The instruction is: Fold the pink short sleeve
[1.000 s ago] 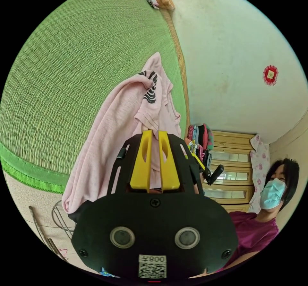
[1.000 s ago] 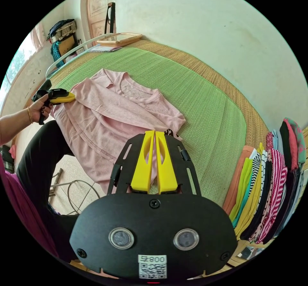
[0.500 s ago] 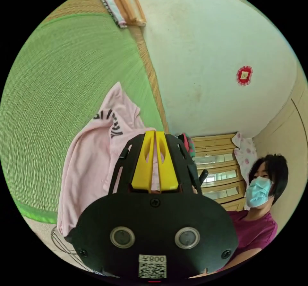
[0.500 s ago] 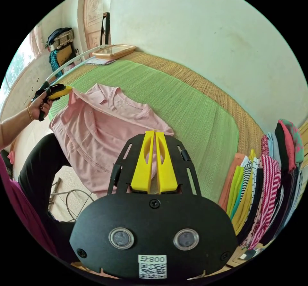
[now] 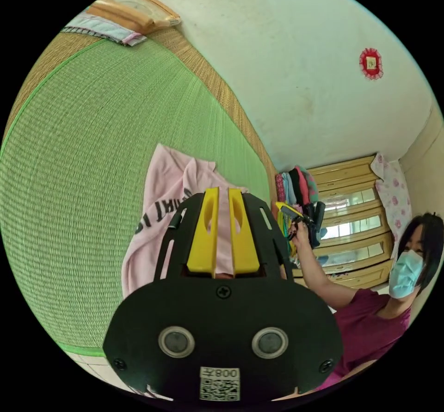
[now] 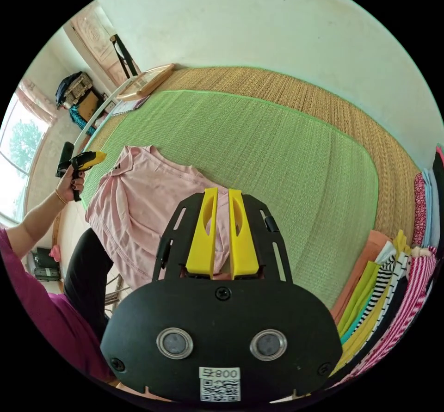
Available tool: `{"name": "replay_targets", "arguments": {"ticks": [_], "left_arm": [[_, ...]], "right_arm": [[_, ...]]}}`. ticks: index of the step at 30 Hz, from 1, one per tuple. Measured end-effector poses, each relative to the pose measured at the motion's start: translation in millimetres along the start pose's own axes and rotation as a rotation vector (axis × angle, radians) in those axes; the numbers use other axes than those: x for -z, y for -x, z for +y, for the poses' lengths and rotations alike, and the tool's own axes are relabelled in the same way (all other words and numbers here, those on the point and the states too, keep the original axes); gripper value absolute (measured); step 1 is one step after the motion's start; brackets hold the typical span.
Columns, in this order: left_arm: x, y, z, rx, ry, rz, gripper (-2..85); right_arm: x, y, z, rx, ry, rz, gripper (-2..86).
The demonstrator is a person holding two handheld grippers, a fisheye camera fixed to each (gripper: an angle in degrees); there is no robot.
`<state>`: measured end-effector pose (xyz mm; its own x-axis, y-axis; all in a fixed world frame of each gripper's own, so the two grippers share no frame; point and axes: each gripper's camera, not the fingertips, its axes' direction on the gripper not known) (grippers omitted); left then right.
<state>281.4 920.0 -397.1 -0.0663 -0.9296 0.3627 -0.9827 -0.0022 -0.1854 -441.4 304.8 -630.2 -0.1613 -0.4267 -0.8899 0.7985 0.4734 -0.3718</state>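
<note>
Pink short sleeve [image 6: 138, 204] lies on the green mat [image 6: 259, 153], hem hanging off the near edge by the person's leg. Looks like a fold step just landed; next move calls for a fresh grip on an edge or sleeve.

Left hand-held gripper [image 5: 223, 192]: jaws narrowly apart, pink cloth showing in the gap, likely not pinched but hard to tell. In the right gripper view it sits off the shirt's corner [image 6: 95, 156].

Right hand-held gripper [image 6: 222, 192]: jaws narrowly apart above the shirt.

Plenty of bare mat beyond the shirt; folded clothes stack [image 6: 393, 282] at the right edge limits room there.
</note>
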Motion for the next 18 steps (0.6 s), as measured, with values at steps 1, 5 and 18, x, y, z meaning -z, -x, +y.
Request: {"name": "replay_targets", "arguments": {"ticks": [1,5,18], "left_arm": [[-6.1,-1.3,6.9,-0.001,0.026,0.001,2.8],[-39.8,-25.8,-0.1,-0.062,0.117,-0.052,2.0],[-47.7,-53.0,-44.4,-0.114,0.124,-0.483,0.1]], "right_arm": [[-2.8,2.1,6.0,0.004,0.0,-0.017,4.0],[-35.7,34.4,25.6,0.095,0.037,-0.006,1.0],[-93.7,-11.4,37.5,0.041,0.155,0.259,-0.4]]}}
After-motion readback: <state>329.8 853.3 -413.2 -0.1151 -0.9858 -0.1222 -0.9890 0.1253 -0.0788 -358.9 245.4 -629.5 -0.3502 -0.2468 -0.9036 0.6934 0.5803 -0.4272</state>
